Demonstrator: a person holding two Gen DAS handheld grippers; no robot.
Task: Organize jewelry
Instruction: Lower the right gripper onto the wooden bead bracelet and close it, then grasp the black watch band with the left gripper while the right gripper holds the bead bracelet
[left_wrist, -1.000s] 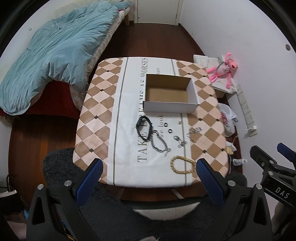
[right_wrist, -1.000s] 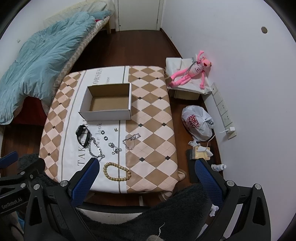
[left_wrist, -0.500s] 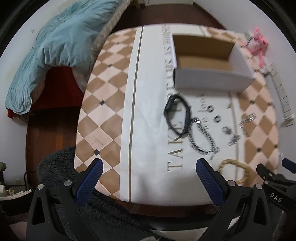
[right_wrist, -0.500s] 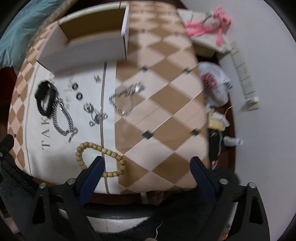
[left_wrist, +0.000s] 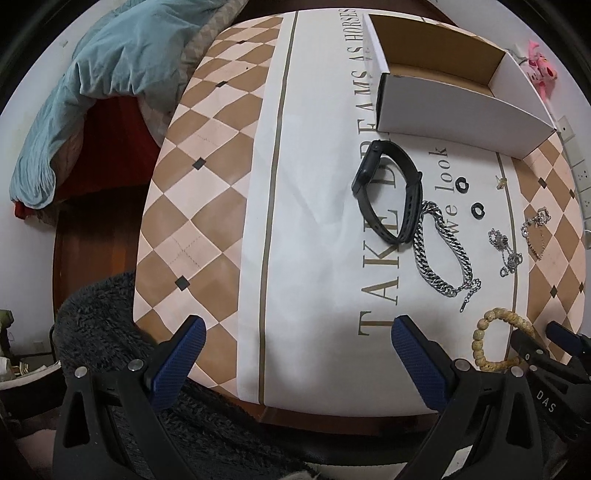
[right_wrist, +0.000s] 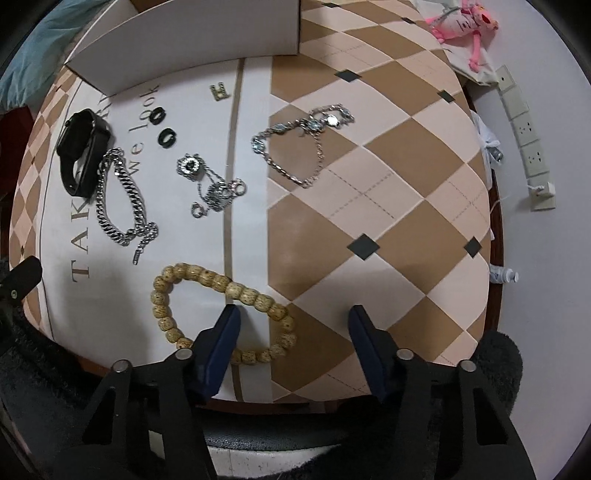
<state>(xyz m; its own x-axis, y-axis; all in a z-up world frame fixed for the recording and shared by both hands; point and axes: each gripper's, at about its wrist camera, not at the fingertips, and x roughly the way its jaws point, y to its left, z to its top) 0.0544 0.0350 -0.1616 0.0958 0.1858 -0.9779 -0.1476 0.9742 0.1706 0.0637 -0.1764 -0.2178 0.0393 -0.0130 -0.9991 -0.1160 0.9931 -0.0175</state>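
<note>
— What lies under your fingers?

— My right gripper (right_wrist: 293, 345) hangs over the near table edge, fingers apart, nothing between them. The wooden bead bracelet (right_wrist: 221, 314) lies there: round, speckled, matte tan beads in a loose oval. My left pad covers part of its near right curve; whether it touches, I cannot tell.

— And the rest of the jewelry?

— Farther in, a heavy silver curb chain (right_wrist: 120, 197), glossy, folded into a narrow loop, touching a black watch band (right_wrist: 83, 151) of smooth rubber. Two small black rings (right_wrist: 162, 127), a thin chain with round charms (right_wrist: 210, 184), and a fine silver bracelet (right_wrist: 303, 144) out on the diamond pattern. Beyond them all, a white cardboard box (left_wrist: 454, 96), open-topped, brown inside.

— Room to work?

— The tablecloth (left_wrist: 306, 206) is bare to the left of the watch band. My left gripper (left_wrist: 295, 350) hovers at the near edge there, fingers wide apart, holding nothing.

— Changed in the last second?

— Both grippers have dropped from high above the table to close over it; the jewelry has not moved.
</note>
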